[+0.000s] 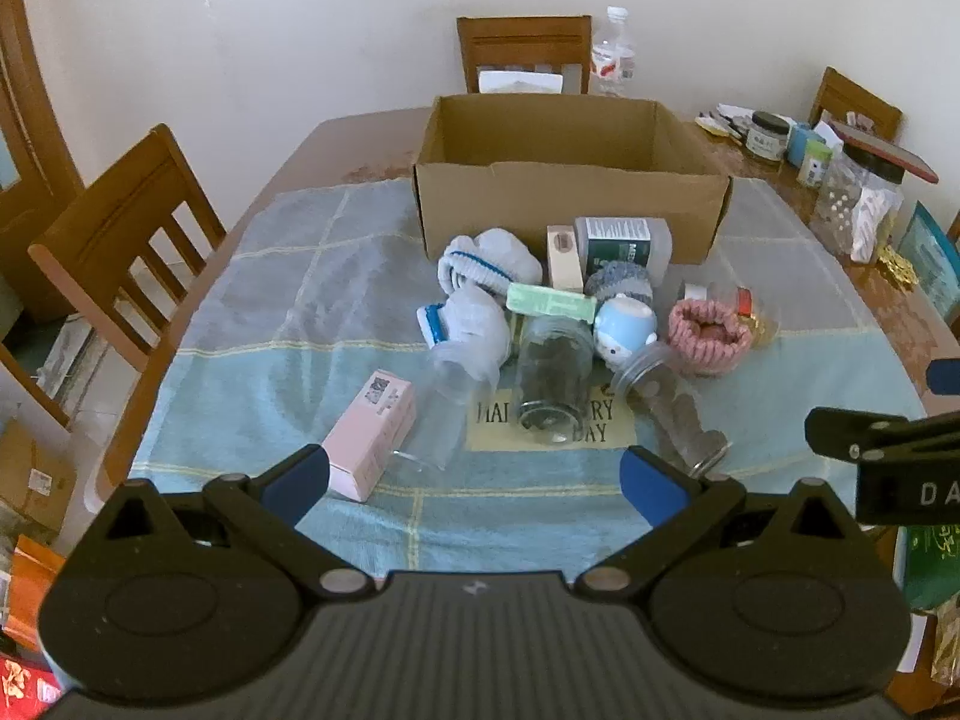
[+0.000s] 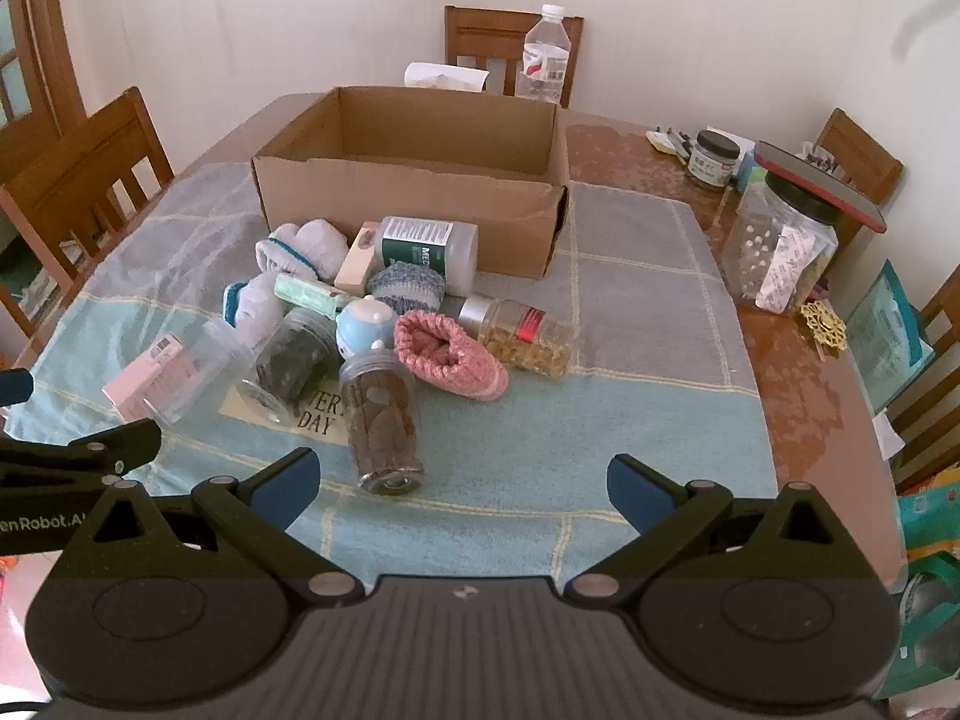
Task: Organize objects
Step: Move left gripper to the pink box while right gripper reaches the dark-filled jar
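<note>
White walls and wooden chairs ring a table under a blue checked cloth (image 1: 252, 360). Both the left gripper (image 1: 474, 477) and the right gripper (image 2: 462, 483) hover empty, jaws spread wide — probably choosing a first pick. An open cardboard box (image 2: 408, 204) waits behind the pile: toppled jars, white socks (image 1: 489, 264), a pink knitted slipper (image 2: 450, 360).

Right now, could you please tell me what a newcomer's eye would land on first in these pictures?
Probably the open brown cardboard box, apparently empty, at the middle of the blue checked cloth. Just in front lies a jumble: a pink knitted slipper, clear jars on their sides and white socks. Both grippers hang open, nearer the camera.
</note>
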{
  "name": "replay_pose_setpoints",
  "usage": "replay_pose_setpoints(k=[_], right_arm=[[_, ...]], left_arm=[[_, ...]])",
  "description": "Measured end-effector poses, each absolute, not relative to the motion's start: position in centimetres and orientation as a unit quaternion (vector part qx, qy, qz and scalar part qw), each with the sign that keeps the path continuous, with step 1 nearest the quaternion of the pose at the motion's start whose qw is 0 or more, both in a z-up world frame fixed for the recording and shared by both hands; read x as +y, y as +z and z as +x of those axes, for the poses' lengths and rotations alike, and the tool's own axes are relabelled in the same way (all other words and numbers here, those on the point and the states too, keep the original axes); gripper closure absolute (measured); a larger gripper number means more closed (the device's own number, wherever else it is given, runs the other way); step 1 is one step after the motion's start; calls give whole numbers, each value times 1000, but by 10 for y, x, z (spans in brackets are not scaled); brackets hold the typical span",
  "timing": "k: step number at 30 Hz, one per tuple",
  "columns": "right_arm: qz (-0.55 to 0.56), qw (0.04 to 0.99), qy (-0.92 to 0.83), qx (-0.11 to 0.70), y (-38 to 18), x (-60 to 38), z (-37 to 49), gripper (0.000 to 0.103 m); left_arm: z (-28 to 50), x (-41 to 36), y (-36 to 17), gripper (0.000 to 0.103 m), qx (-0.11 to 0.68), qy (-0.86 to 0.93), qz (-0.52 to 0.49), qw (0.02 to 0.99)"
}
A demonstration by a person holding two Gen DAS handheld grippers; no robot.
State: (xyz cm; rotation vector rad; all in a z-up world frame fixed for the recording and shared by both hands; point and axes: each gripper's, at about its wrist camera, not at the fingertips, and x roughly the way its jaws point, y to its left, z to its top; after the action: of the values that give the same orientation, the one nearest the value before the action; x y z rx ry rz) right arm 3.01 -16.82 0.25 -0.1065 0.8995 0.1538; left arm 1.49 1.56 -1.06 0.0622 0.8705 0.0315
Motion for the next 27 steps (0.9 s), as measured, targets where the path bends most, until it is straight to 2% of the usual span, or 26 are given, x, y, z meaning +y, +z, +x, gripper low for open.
replay_pose_setpoints(k=[6,14,27], right_arm=[[-50,896,76,434,-3,-161,35,0],[-44,903,96,415,-8,-143,36,0],[-44,901,115,416,-37,-109,39,0]], left_arm=[[19,28,-22,0,417,-1,32,908],[27,60,-39,1,420,-33,-29,906],[44,92,-72,1,438,-30,9,898]])
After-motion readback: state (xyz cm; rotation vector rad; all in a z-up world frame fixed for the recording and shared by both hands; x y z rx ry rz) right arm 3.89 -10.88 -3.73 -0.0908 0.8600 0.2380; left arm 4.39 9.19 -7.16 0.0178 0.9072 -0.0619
